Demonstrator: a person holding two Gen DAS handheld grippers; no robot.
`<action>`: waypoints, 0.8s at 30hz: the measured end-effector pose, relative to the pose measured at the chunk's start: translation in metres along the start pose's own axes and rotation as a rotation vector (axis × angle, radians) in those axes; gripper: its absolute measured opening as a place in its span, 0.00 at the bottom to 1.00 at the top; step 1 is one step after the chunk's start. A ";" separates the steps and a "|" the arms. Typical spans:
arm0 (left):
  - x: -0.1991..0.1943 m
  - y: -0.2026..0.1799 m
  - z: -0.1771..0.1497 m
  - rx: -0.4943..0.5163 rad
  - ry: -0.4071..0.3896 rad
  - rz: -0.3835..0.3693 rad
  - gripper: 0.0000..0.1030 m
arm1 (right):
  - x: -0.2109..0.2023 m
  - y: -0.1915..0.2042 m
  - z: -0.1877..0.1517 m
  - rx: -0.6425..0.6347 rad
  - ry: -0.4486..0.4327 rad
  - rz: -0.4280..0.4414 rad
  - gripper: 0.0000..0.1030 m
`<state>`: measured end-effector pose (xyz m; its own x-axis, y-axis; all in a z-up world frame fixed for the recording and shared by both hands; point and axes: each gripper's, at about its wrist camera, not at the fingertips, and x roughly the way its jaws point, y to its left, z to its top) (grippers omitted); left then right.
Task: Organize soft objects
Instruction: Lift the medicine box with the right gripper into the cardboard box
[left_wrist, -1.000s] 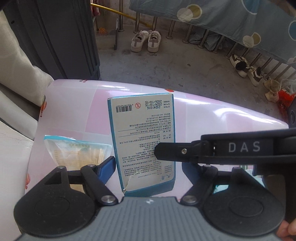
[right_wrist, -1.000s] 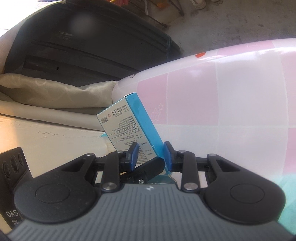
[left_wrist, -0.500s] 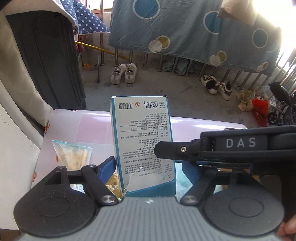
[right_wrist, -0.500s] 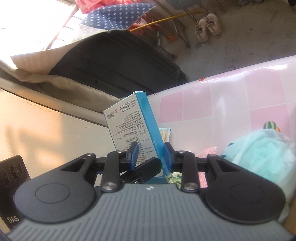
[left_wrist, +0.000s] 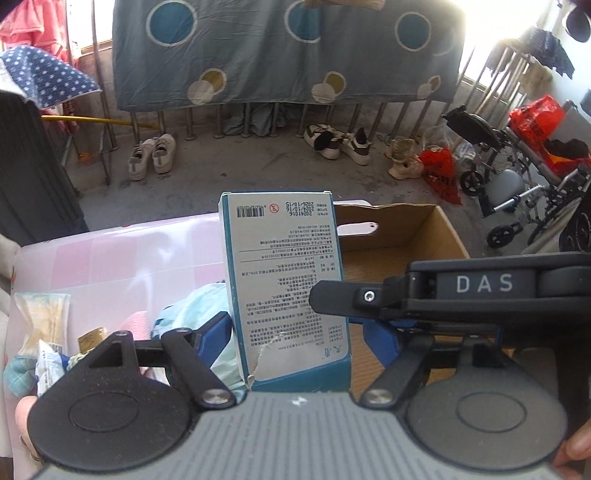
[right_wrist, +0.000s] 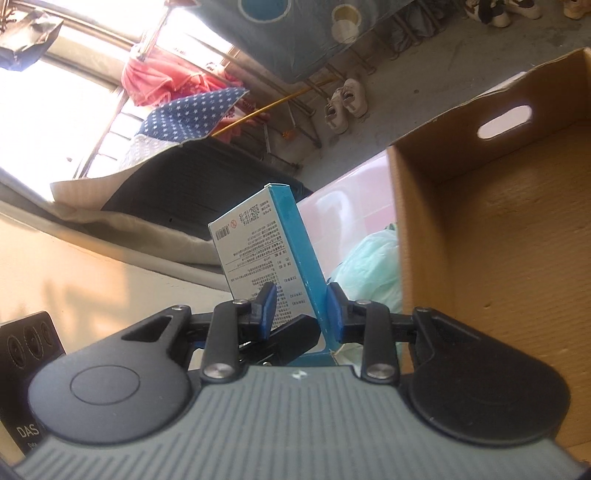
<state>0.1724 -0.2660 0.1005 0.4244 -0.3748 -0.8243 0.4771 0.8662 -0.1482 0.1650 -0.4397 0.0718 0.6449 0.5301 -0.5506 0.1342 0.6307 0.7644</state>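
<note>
**A:** Where's the box (left_wrist: 284, 291)?

**B:** Off the table, upright, barcode end at the top, printed white face toward the left camera. Teal side panel and bottom. Small tear at its lower edge.

**A:** Right gripper (right_wrist: 301, 308)?

**B:** Pinching the box. One blue pad (right_wrist: 266, 308) lies on the printed face, the other on the far side of the teal panel. In the left view its black finger crosses the printed face from the right, tip touching it.

**A:** Left gripper (left_wrist: 299, 336)?

**B:** Spread. Box sits between its blue pads (left_wrist: 218, 338), but there's a gap on the right side. The left pad is just beside the box edge; can't tell if it touches. Not gripping, as far as I can see.

**A:** Surroundings?

**B:** Cardboard carton (left_wrist: 436, 236) to the right, top open, oval handle slot in its far wall, inside looks bare brown. In the right view the carton (right_wrist: 491, 229) fills the right side, box just left of its near corner. Pink checked table (left_wrist: 110, 258) below. Pale green plastic bag (left_wrist: 199, 310) behind the box, low on the left. Cellophane packet (left_wrist: 40, 321) of pale sticks near the table's left edge, small wrapped items beside it.

**A:** Hands?

**B:** Fingertips visible at the bottom corners of the left view only.
</note>
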 end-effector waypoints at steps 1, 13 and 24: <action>0.003 -0.009 0.001 0.010 0.002 -0.009 0.76 | -0.008 -0.009 0.002 0.012 -0.013 -0.003 0.28; 0.105 -0.067 0.022 0.092 0.131 0.011 0.76 | 0.023 -0.125 0.049 0.168 0.010 -0.037 0.28; 0.141 -0.038 0.031 0.080 0.171 0.032 0.77 | 0.105 -0.176 0.062 0.236 0.050 -0.107 0.28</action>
<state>0.2382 -0.3622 0.0067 0.3063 -0.2796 -0.9099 0.5282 0.8451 -0.0819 0.2561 -0.5305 -0.0997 0.5806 0.4984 -0.6438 0.3755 0.5377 0.7549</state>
